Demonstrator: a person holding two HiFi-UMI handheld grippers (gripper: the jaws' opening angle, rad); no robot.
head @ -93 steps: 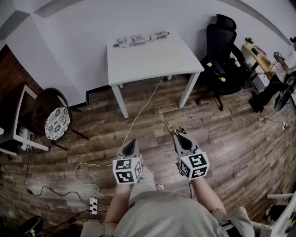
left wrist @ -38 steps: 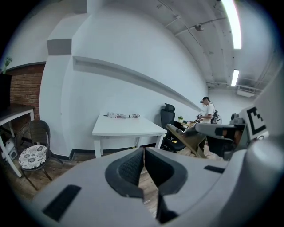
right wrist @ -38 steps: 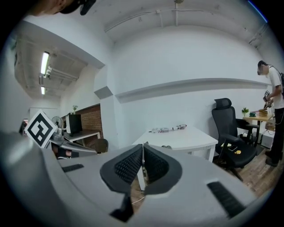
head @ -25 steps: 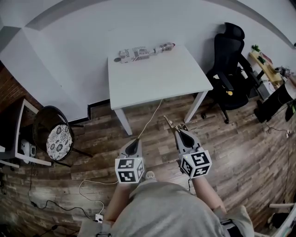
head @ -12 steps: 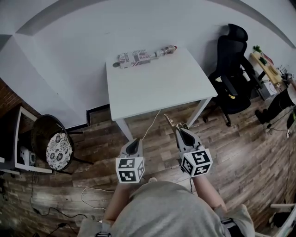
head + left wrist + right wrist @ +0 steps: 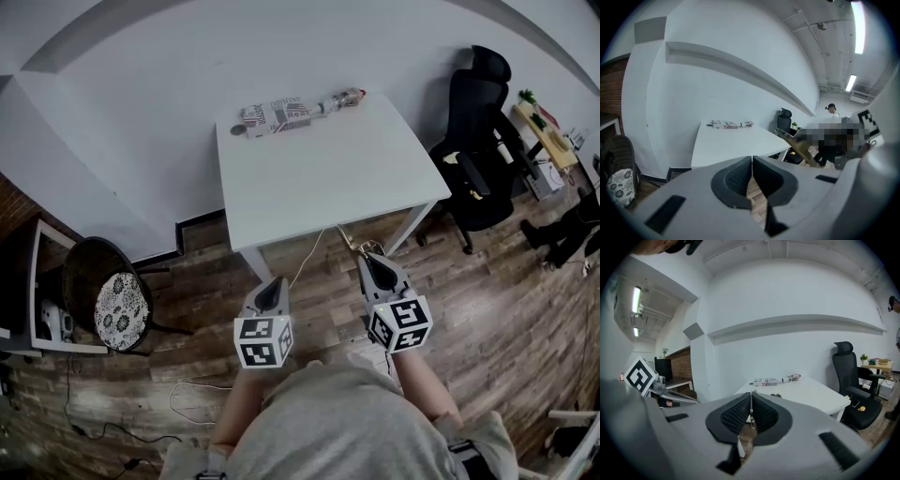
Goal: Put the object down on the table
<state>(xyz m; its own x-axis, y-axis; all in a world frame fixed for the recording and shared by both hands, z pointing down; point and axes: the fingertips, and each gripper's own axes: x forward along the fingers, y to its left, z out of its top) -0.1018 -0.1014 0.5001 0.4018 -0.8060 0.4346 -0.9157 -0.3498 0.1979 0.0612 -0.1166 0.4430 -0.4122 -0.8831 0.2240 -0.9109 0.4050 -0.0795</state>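
The right gripper (image 6: 369, 264) is clamped on a thin brass-coloured tool (image 6: 350, 241), perhaps scissors, by the near edge of the white table (image 6: 319, 169). The left gripper (image 6: 271, 287) is closed with nothing in it.

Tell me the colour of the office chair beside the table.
The office chair is black; the head view shows it best.

Held out side by side at lower centre of the head view, both pointing toward the upper frame. On left grey plastic two-jaw gripper (image 6: 272, 284), jaws pressed together, nothing between. On right grey plastic two-jaw gripper (image 6: 368, 258), jaws clamped on thin gold-coloured metal piece (image 6: 347, 236). Behind each, bare forearms (image 6: 239, 403) stretched forward.
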